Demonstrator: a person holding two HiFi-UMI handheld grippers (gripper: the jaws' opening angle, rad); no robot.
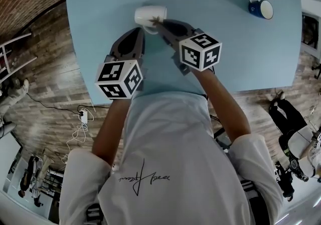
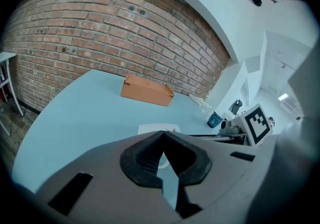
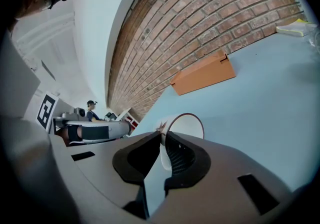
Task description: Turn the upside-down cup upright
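Blue table point(image 1: 225, 43): R gripper point(image 3: 163, 140) pinches cup point(image 3: 192, 127) rim (own view only); L gripper point(image 2: 164, 137) jaws closed, empty.

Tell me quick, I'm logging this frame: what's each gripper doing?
Left gripper: shut, holding nothing.
Right gripper: shut on the white cup, at its rim.

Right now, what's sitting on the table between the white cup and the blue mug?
Nothing: the head view shows only bare table between the white cup and the blue mug.
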